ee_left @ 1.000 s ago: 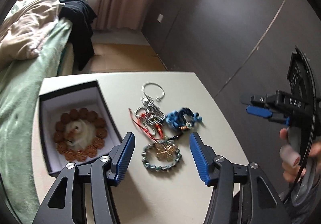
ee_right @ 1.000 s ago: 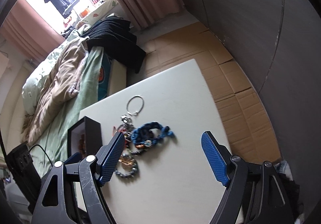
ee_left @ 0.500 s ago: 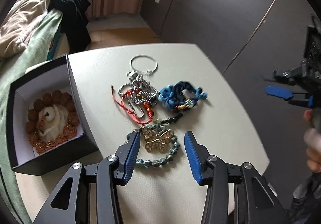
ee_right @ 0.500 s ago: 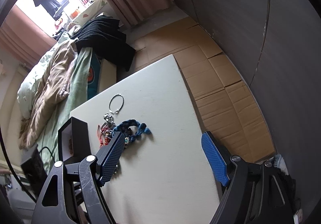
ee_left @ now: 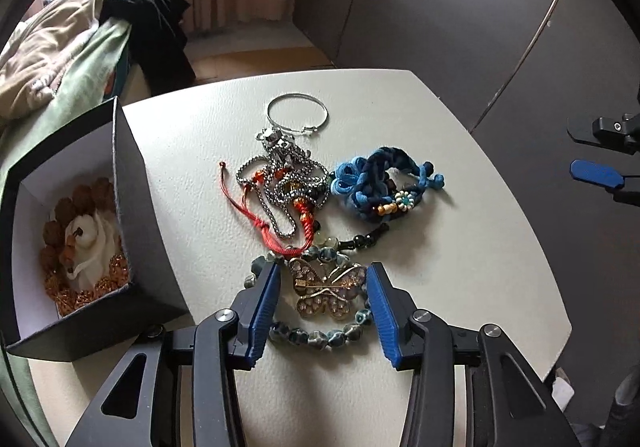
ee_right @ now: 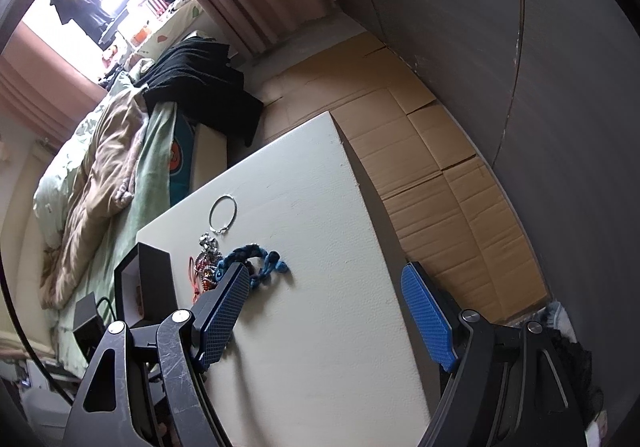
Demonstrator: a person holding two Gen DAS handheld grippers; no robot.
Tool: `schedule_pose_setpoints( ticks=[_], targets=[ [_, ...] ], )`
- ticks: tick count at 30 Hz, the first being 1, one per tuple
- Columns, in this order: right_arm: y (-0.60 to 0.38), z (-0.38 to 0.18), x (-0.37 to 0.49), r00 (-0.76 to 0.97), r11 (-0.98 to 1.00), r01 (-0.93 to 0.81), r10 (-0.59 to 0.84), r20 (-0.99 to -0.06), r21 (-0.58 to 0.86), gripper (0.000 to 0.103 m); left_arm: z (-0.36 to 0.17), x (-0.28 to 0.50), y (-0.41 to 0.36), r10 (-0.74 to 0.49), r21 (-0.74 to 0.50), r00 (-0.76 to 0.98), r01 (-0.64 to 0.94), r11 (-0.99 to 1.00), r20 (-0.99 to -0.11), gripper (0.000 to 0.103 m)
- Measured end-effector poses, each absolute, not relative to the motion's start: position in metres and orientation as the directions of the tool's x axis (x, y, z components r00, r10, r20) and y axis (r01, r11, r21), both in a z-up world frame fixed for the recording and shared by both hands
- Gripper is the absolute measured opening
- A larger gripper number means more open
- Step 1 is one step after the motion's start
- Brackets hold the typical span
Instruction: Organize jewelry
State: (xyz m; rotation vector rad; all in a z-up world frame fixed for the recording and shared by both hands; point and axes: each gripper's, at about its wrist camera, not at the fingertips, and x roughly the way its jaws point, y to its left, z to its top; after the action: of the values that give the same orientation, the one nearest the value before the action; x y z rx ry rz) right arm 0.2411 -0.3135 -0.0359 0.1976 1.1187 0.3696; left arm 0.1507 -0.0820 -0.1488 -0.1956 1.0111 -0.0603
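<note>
- Bedroom; I'm working over a white table (ee_left: 460,247) beside a bed.
- Left gripper (ee_left: 323,307) is straddling the butterfly brooch (ee_left: 328,289) inside the bead bracelet (ee_left: 320,335); jaws have just been closing, pads not yet touching.
- Right gripper (ee_right: 328,313) is idling wide open, empty.
- Next, I judge: pinch, lift, carry to the black box (ee_left: 136,207).

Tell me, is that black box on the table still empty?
No. The black box already holds a brown bead bracelet lying around a white cushion.
</note>
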Motion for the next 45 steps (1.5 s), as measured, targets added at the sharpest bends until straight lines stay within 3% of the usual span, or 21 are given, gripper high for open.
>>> schedule_pose_setpoints(
  ticks=[4,29,37,45],
  targets=[
    [-0.307,-0.038,0.241,0.376,0.921,-0.200,0.387,-0.842,0.334,0.079,-0.147,0.151,-0.079,-0.159,-0.210,0.528,-0.037,0.977,-0.835,0.038],
    [-0.245,-0.061,0.228,0.270,0.898,-0.295,0.407,-0.873,0.328,0.078,-0.084,0.124,-0.027,-0.197,-0.332,0.661,-0.083,0.940,-0.724,0.038],
    [-0.205,-0.080,0.220,0.197,0.886,-0.360,0.379,-0.904,0.293,0.051,-0.073,0.115,0.014,-0.155,-0.354,0.689,-0.156,0.922,-0.708,0.038],
    [-0.175,-0.097,0.208,0.154,0.879,-0.416,0.319,-0.935,0.231,0.032,-0.069,0.105,0.049,-0.114,-0.379,0.707,-0.229,0.897,-0.698,0.038]
  ],
)
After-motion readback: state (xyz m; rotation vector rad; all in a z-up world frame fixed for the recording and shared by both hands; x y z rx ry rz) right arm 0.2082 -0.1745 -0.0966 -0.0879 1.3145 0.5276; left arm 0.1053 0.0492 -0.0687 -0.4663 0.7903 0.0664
